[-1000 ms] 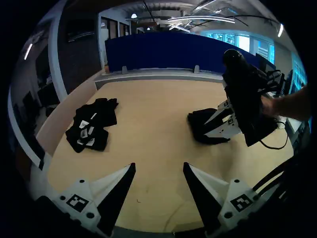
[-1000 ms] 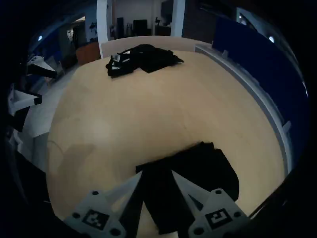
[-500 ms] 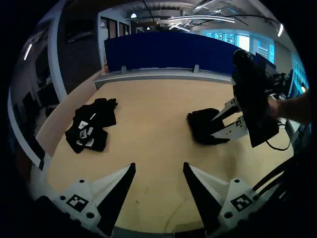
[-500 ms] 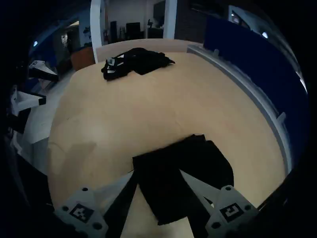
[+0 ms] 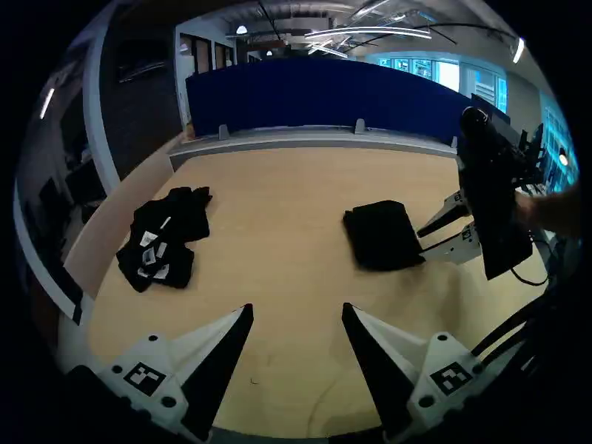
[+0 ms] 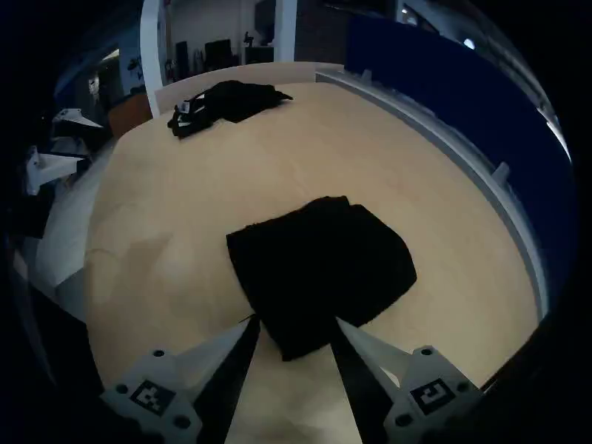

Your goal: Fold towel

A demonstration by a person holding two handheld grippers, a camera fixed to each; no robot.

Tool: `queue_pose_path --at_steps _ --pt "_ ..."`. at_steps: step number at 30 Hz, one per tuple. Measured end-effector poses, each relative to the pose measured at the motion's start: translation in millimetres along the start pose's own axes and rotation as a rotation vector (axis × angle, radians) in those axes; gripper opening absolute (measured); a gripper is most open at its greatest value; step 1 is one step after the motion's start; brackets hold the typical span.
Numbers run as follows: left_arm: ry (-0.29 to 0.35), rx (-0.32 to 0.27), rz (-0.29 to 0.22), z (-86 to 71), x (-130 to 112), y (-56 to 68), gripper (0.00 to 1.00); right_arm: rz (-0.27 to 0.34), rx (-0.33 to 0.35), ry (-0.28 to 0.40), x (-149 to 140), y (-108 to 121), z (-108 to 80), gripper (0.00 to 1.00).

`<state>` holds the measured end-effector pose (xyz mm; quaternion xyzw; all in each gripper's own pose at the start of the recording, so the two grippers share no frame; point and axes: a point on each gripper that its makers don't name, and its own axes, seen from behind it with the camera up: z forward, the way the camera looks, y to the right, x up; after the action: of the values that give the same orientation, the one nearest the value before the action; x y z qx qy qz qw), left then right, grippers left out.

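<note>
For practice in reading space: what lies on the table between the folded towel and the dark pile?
Only bare table lies between the towel and the pile; both the left gripper view and the right gripper view show it.

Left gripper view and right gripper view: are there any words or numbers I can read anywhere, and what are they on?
No words or numbers can be read here.
White tags on the pile of black cloth: too small to read.
Black-and-white square markers on the left gripper and on the right gripper: patterns, not letters.
Folded black towel: no writing shows.
</note>
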<state>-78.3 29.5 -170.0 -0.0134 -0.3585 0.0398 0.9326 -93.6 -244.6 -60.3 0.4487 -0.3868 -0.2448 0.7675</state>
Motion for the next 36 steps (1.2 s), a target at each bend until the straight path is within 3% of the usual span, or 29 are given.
queue_pose_path --at_steps 16,20,32,36 --pt "0.005 -0.015 0.009 -1.8 6 7.8 0.89 0.044 -0.027 -0.036 -27 -3 1.1 0.67" --pt "0.004 -0.015 0.008 -1.1 4 7.5 0.89 0.054 -0.030 -0.044 -32 -4 3.0 0.56" --pt "0.001 -0.015 0.010 0.7 1 5.6 0.89 0.111 -0.044 -0.042 -38 -6 8.7 0.09" --pt "0.001 -0.016 0.013 0.8 2 5.5 0.89 0.106 -0.050 -0.035 -38 -6 7.6 0.05"
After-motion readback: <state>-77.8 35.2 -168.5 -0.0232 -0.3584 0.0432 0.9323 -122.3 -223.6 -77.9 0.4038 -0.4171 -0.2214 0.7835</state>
